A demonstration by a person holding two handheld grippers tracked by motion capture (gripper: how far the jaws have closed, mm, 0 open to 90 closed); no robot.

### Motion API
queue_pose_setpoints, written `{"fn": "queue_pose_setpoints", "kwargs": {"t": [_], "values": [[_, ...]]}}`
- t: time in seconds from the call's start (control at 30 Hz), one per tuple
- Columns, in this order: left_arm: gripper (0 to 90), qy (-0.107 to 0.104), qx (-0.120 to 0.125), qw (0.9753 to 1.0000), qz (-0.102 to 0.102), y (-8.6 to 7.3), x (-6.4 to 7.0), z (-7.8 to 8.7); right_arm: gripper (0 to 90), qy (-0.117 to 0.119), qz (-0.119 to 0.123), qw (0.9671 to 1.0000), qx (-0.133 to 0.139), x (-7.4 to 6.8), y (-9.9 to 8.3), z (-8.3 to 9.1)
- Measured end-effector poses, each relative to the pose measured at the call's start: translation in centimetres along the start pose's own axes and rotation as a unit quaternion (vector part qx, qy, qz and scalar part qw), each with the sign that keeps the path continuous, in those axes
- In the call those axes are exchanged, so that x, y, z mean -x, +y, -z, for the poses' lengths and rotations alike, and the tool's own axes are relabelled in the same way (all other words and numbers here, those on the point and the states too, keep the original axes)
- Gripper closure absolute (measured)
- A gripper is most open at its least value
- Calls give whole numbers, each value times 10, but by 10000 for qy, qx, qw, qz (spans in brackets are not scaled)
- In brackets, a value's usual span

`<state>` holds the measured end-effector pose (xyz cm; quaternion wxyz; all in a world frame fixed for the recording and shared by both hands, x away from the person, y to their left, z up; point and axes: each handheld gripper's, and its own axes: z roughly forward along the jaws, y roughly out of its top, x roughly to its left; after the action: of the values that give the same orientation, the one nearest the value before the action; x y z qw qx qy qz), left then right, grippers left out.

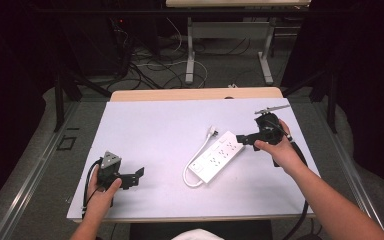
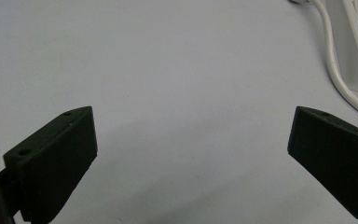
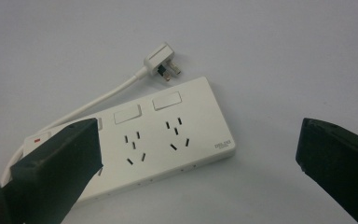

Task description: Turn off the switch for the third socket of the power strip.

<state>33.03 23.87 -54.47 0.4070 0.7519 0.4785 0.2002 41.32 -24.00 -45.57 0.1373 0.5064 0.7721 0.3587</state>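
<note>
A: Just ahead of the right gripper [image 1: 243, 138], what lies there?

B: A white power strip [image 3: 161, 140], a flat plastic block with rounded corners, smooth and matte. In the right gripper view it sits between and beyond the two black jaws, which stand wide apart with nothing between them. Its face carries dark slotted sockets, rectangular rocker switches and a small red mark near one end.

A: And the cord?

B: A round white cord [image 3: 93, 102] leaves the far end, loops alongside the body, and ends in a blocky white plug [image 3: 161, 60] with metal pins, lying just past the strip's long edge.

A: The left gripper [image 1: 139, 175]?

B: Well apart from the strip, held in the left hand [image 1: 102, 192]. Its jaws are spread too, empty, over bare surface; the strip's corner and cord show far off to one side in its view.

A: The surface?

B: A pale, smooth sheet covering the table [image 1: 150, 125], with a wooden edge at the far side.
</note>
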Motion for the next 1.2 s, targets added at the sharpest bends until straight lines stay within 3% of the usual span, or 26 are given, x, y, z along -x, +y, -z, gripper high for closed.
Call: {"fn": "queue_pose_setpoints", "kwargs": {"t": [0.5,0.77,1.07,1.2], "values": [[14,-1,10,10000,18,0,0,0,0,8,10,9998,188,6,-30,25],[14,3,6,10000,20,0,0,0,0,1,-118,9996,249,9,-52,26],[15,8,12,10000,50,0,0,1,0,-208,-82,9992,331,18,-80,21],[14,-34,-32,10000,46,0,-1,1,0,-266,-205,9985,424,21,-91,20]]}}
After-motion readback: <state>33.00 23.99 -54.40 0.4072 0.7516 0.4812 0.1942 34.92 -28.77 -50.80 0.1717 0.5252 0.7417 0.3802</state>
